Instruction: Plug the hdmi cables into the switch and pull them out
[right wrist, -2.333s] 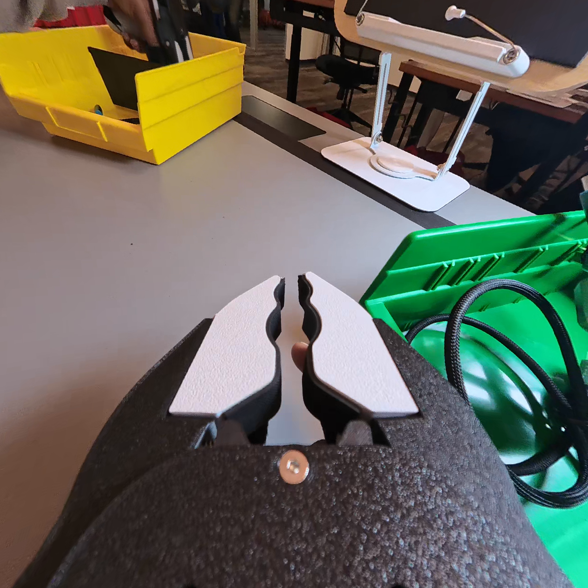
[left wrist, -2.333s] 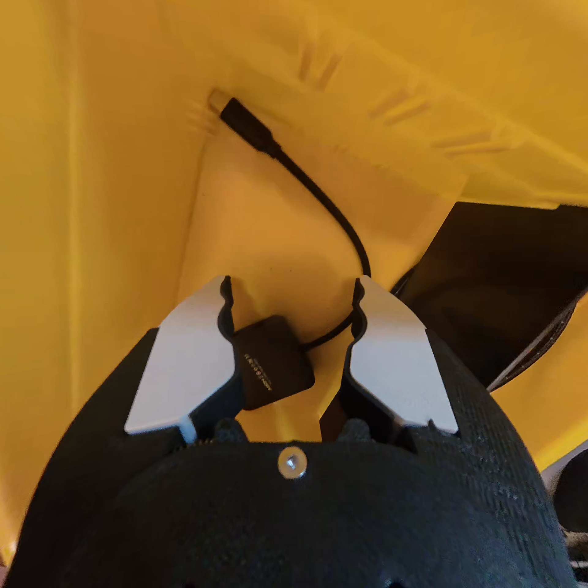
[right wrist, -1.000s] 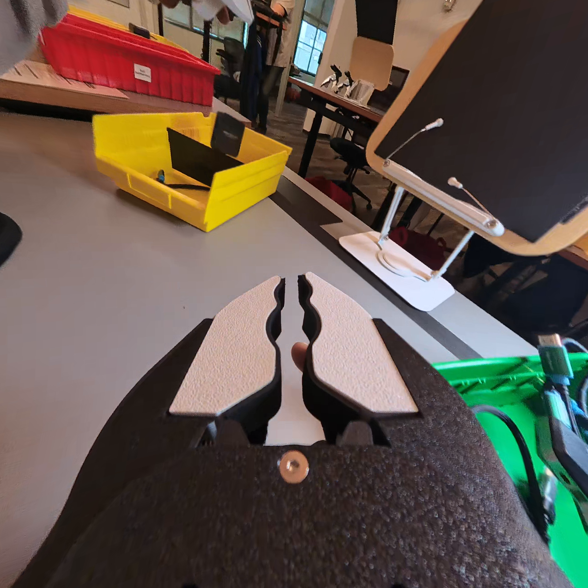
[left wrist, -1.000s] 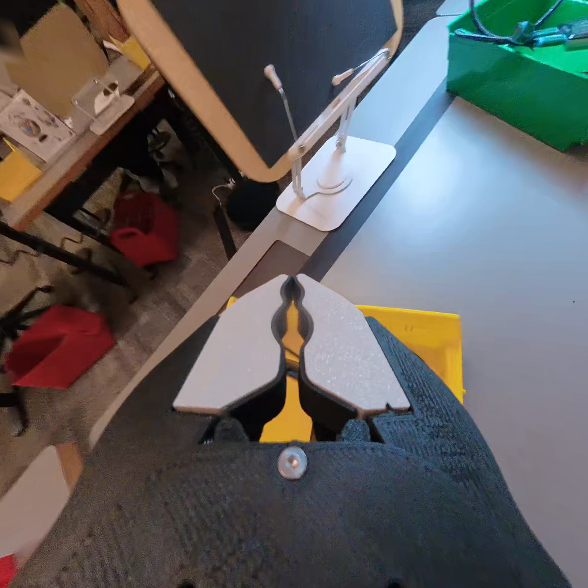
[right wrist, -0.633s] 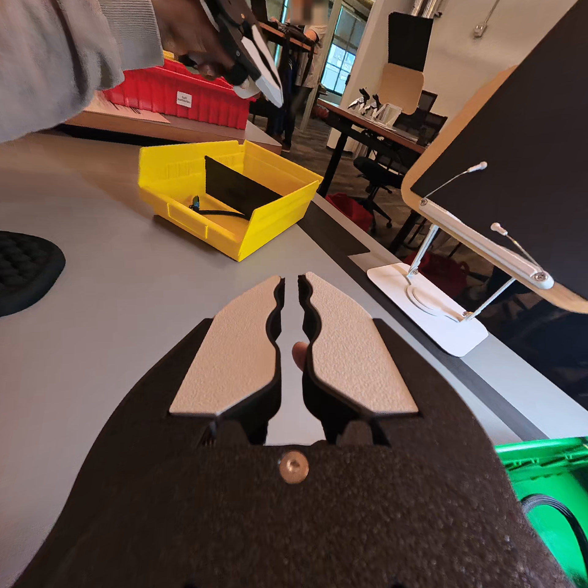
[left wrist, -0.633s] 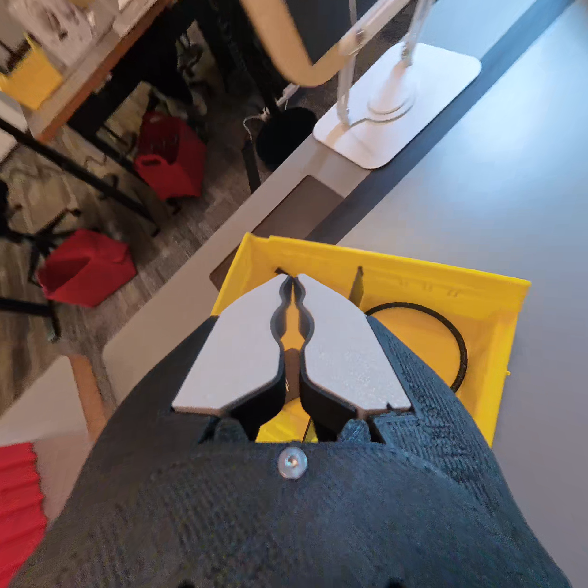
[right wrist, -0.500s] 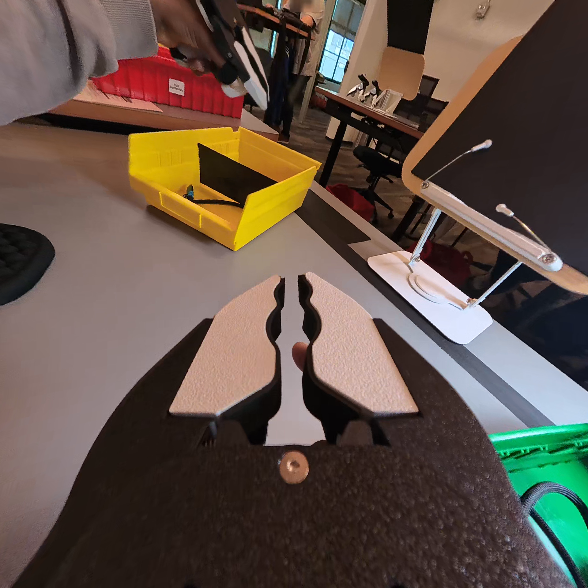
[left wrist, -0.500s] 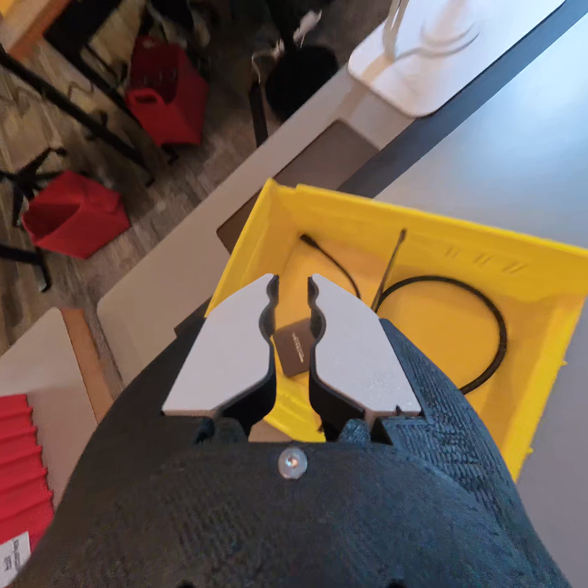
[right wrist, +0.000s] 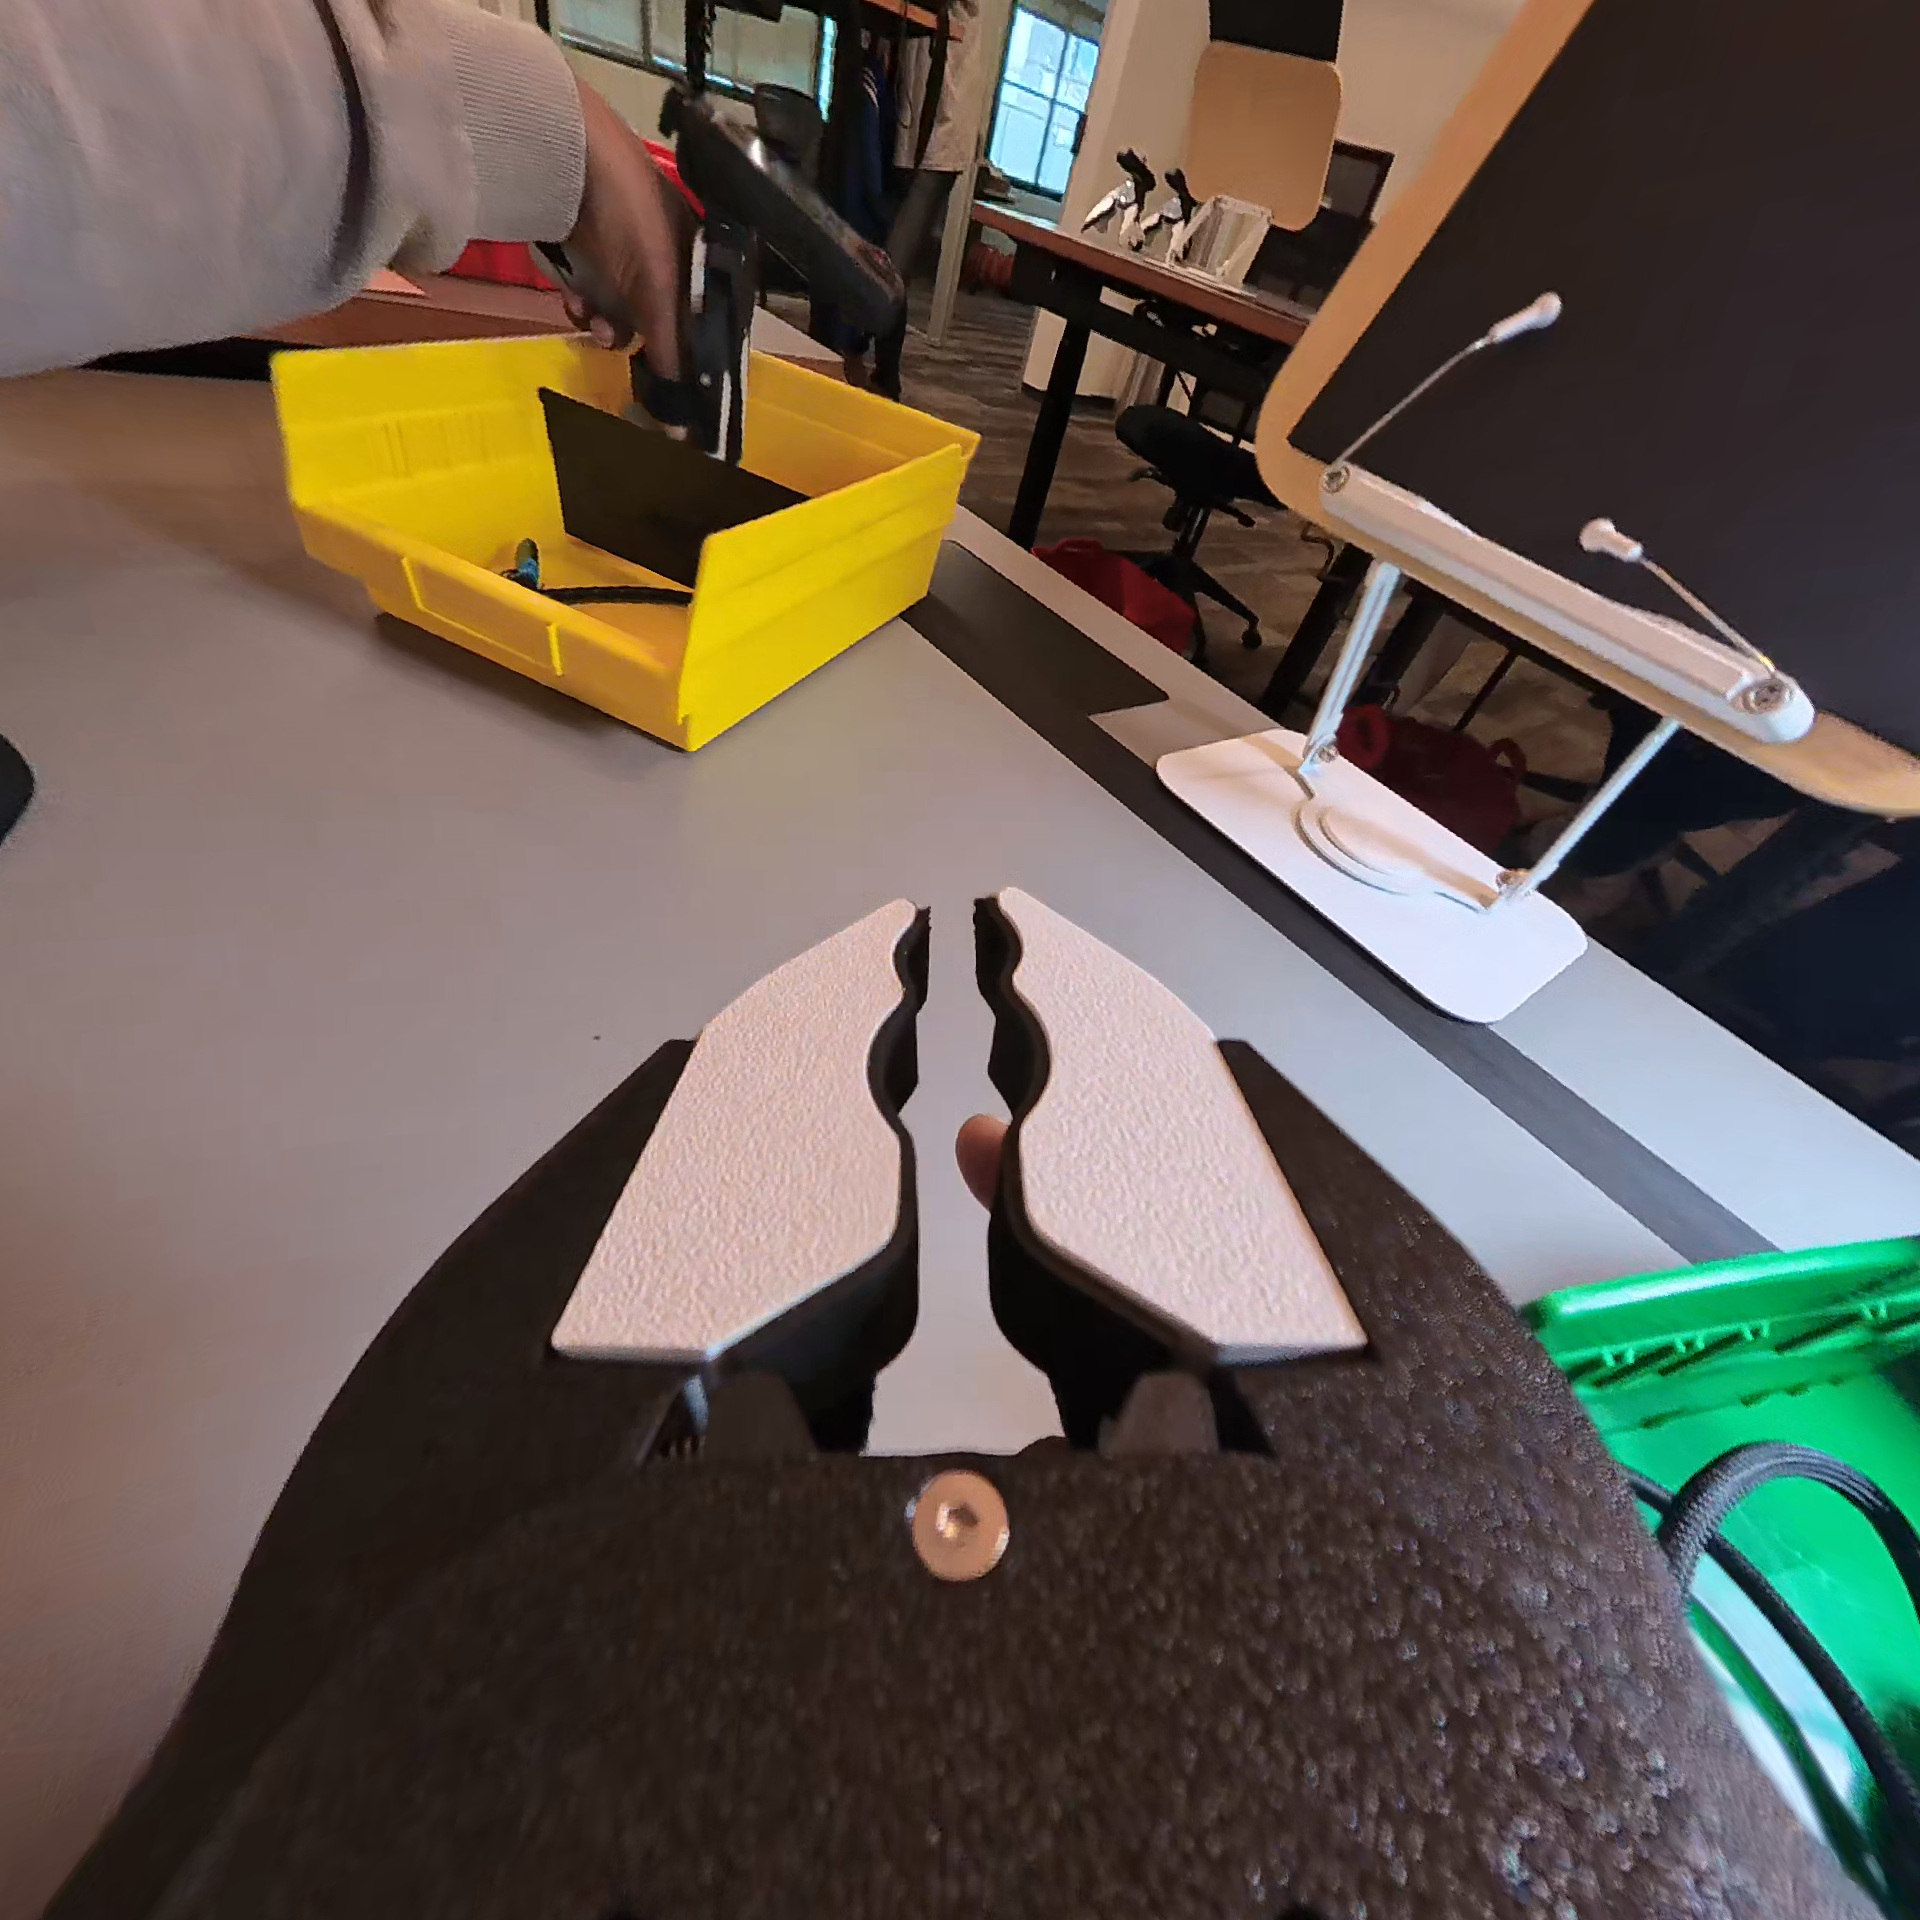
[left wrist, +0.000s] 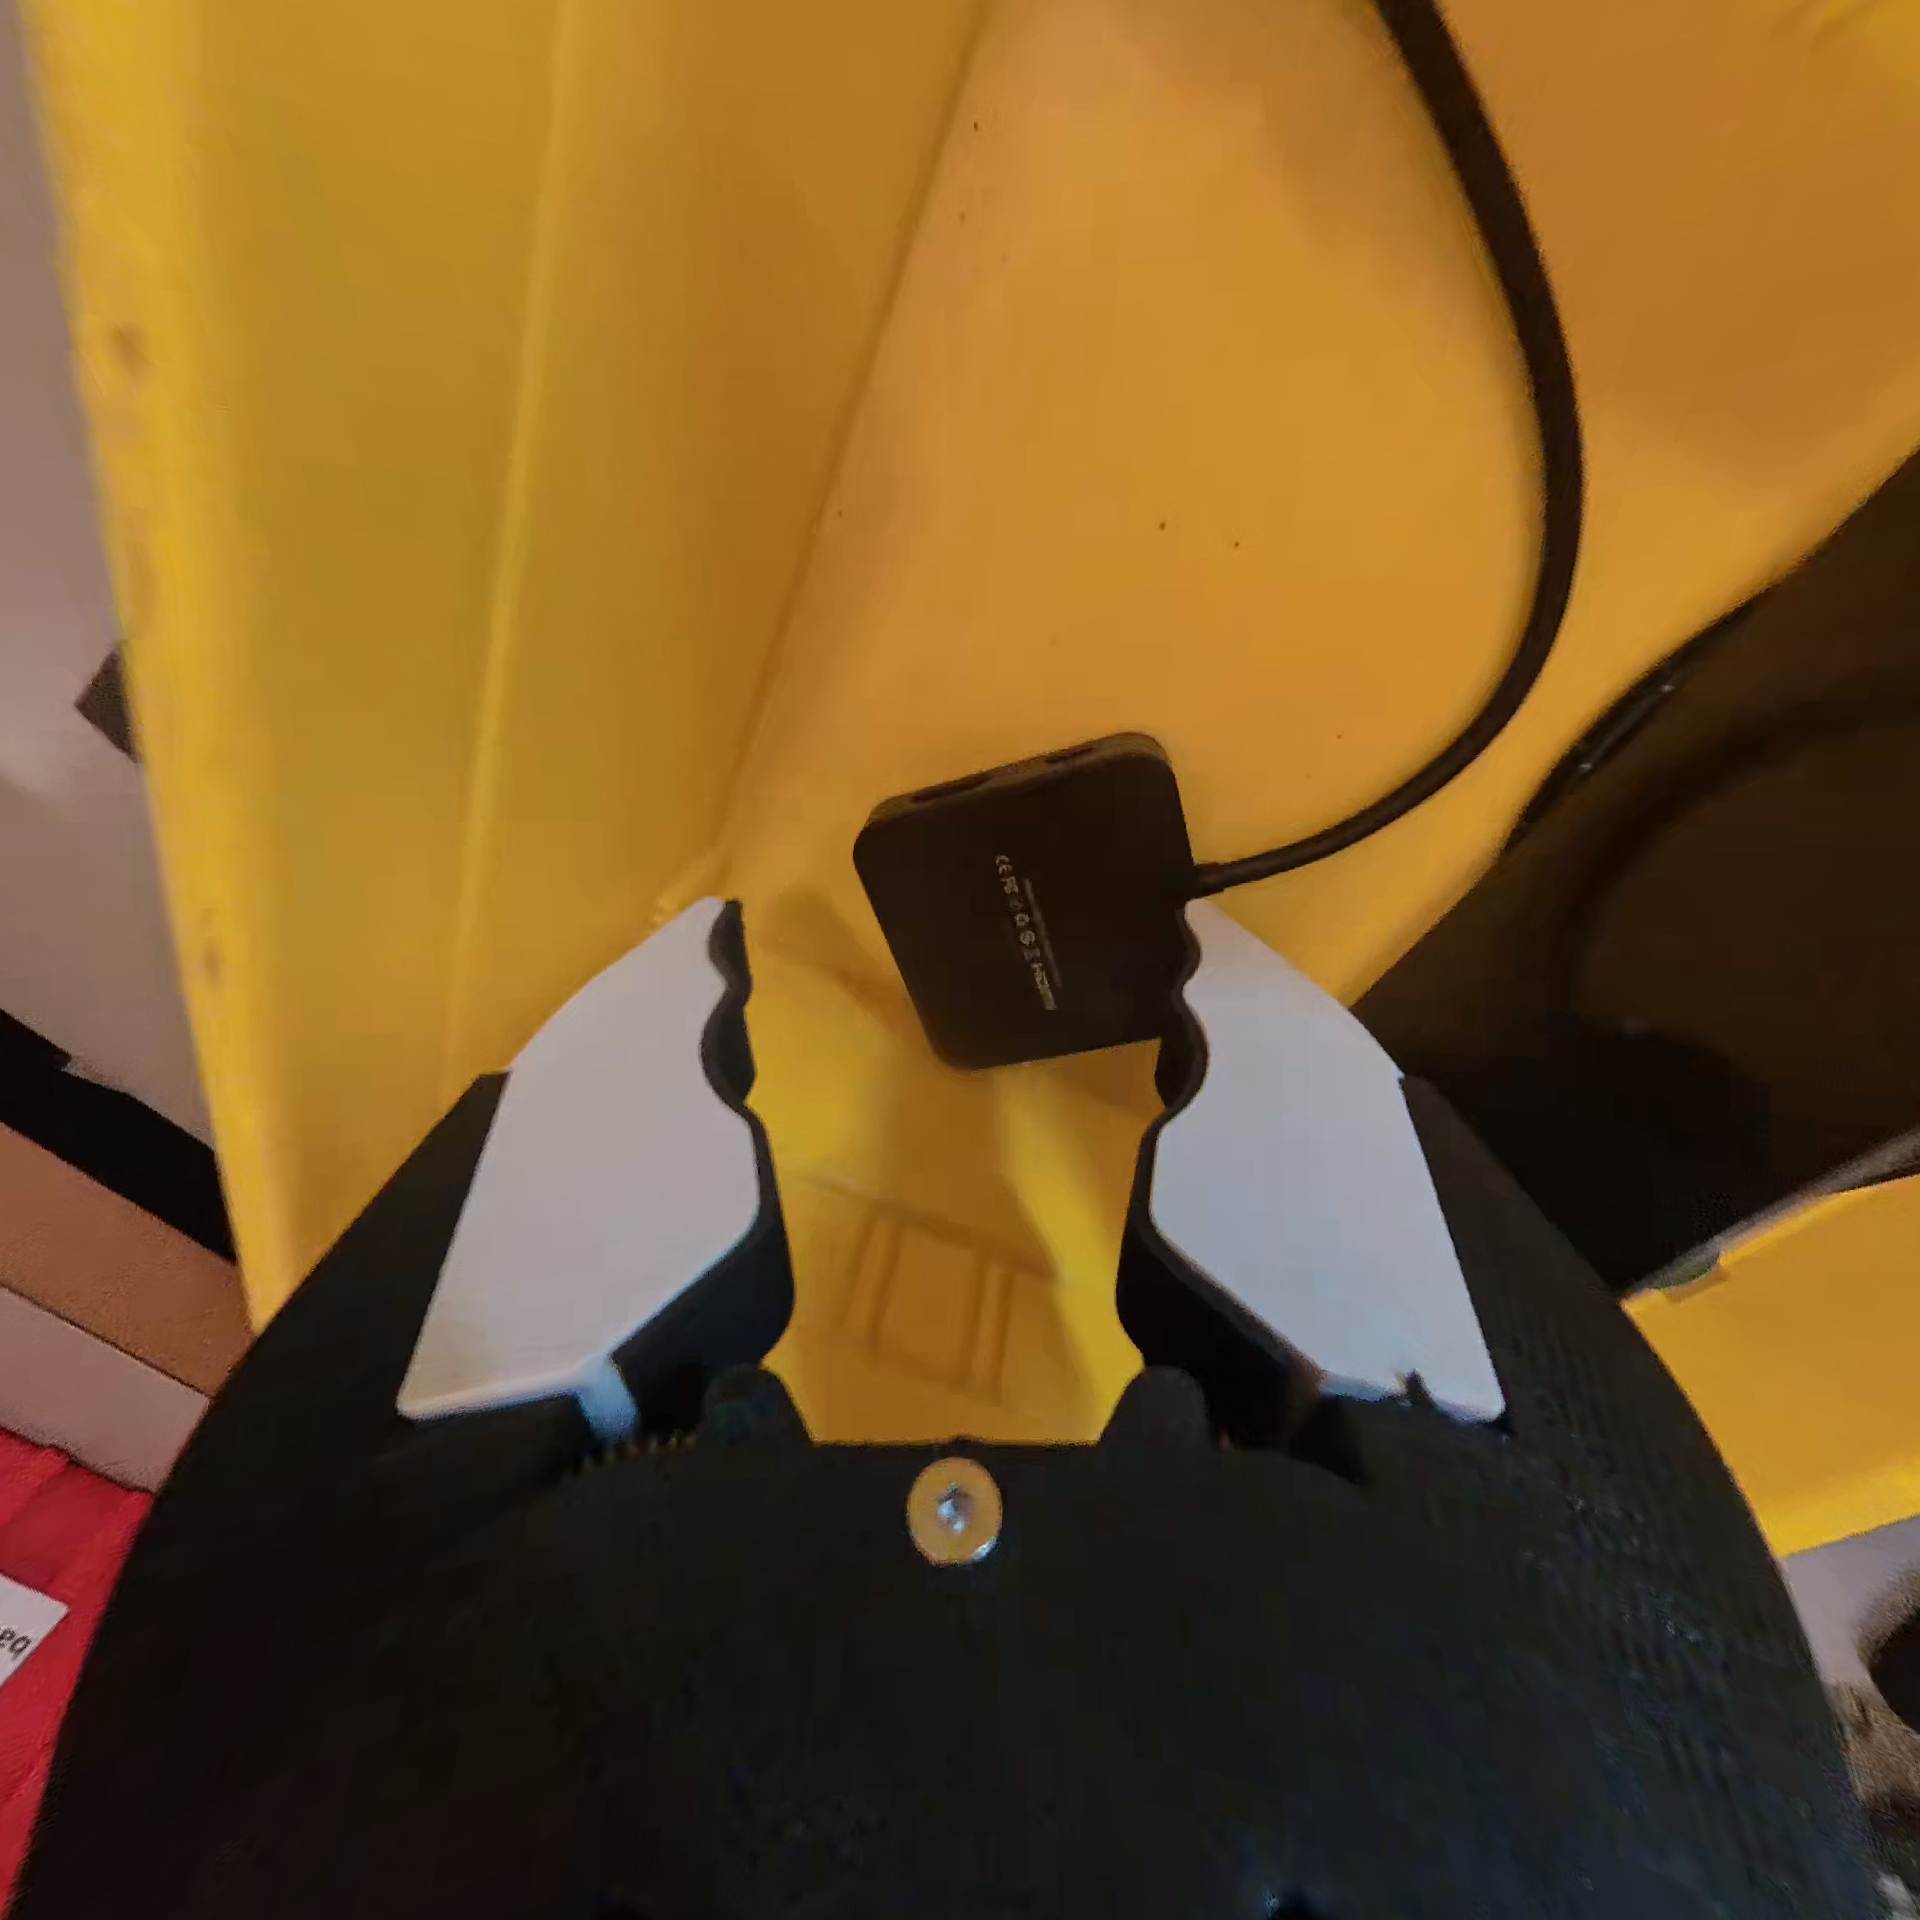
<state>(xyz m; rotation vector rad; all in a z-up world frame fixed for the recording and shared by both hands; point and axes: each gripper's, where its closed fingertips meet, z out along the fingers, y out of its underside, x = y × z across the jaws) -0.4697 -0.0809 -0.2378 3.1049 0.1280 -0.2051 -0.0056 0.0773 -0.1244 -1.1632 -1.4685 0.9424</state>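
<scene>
Jaws on left gripper spreading wide around switch in yellow bin; off-centre, risking shove. Right gripper idling, jaws nearly pressed together, pinching nothing.

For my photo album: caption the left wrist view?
Open left gripper hovering by a black switch inside a yellow bin.

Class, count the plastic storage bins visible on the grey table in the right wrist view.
2: a yellow bin at the far left, and a green bin at the near right edge, partly cut off. Others may lie outside the frame.
</scene>
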